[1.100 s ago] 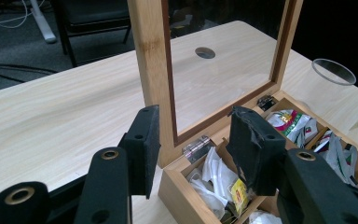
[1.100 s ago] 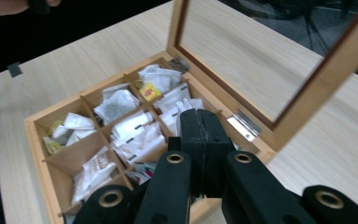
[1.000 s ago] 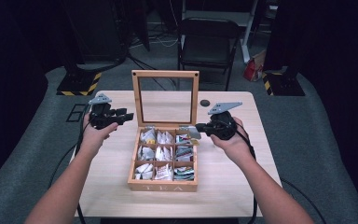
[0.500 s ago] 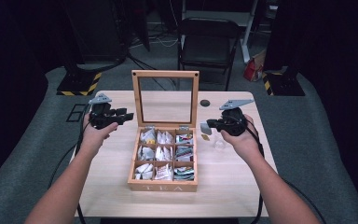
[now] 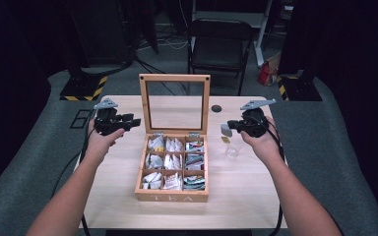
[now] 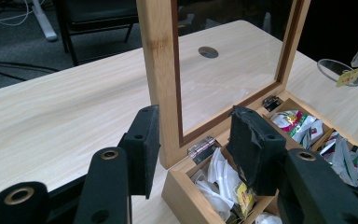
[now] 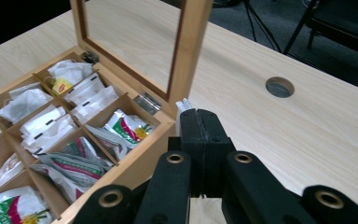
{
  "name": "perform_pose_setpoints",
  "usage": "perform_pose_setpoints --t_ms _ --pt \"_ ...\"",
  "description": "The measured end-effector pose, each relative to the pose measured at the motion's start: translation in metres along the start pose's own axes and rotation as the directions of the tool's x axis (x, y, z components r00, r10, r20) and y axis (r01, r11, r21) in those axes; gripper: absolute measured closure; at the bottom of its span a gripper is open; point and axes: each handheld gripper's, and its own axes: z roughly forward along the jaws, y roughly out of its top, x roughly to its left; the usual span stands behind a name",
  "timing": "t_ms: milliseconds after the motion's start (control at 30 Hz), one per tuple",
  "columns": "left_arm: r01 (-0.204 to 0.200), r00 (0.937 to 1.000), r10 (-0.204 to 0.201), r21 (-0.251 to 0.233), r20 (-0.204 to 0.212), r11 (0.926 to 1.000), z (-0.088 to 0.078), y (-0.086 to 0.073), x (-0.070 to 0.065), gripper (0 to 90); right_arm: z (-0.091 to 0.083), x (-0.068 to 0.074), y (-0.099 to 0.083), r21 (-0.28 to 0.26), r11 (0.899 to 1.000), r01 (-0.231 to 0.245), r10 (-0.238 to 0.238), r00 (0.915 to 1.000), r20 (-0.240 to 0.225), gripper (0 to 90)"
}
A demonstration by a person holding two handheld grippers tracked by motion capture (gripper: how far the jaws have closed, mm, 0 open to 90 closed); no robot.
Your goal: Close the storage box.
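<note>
An open wooden tea box [image 5: 172,197] sits mid-table, its glass lid [image 5: 174,77] standing upright and its compartments full of tea bags [image 5: 169,162]. My right gripper [image 5: 231,127] is right of the box, shut on a white tea bag [image 5: 225,130] whose yellow tag [image 5: 225,140] dangles just above a small clear glass cup [image 5: 233,150]. In the right gripper view the jaws [image 7: 199,116] are pressed together with a white sliver [image 7: 185,105] showing. My left gripper [image 5: 135,120] hovers by the lid's left post [image 6: 161,56], open [image 6: 196,144], with nothing gripped.
A round cable hole [image 5: 216,108] lies in the tabletop behind the cup. A black chair [image 5: 219,44] and a red object [image 5: 266,73] stand on the floor beyond the table. Bare wood lies left of the box and along the front edge.
My right gripper has carried the tea bag rightward, away from the box and over to the glass cup. The left gripper has stayed put.
</note>
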Motion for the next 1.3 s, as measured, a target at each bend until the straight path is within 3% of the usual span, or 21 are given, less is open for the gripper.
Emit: perform_pose_setpoints --t_ms 533,1067,1300 --pt "-0.005 1.0000 0.005 0.001 -0.002 1.0000 0.001 0.000 -0.001 53.1 -0.004 -0.019 -0.008 0.006 0.999 -0.040 0.039 0.9977 0.055 90.0" --pt "-0.002 1.0000 0.002 0.011 -0.003 0.9999 0.000 -0.003 0.000 53.1 0.004 -0.026 -0.018 0.015 0.999 -0.050 0.048 0.9948 0.090 90.0" --pt "0.000 1.0000 0.000 0.005 -0.007 1.0000 -0.001 -0.003 -0.001 53.1 -0.004 -0.027 -0.013 -0.004 0.998 -0.056 0.056 0.9938 0.096 90.0"
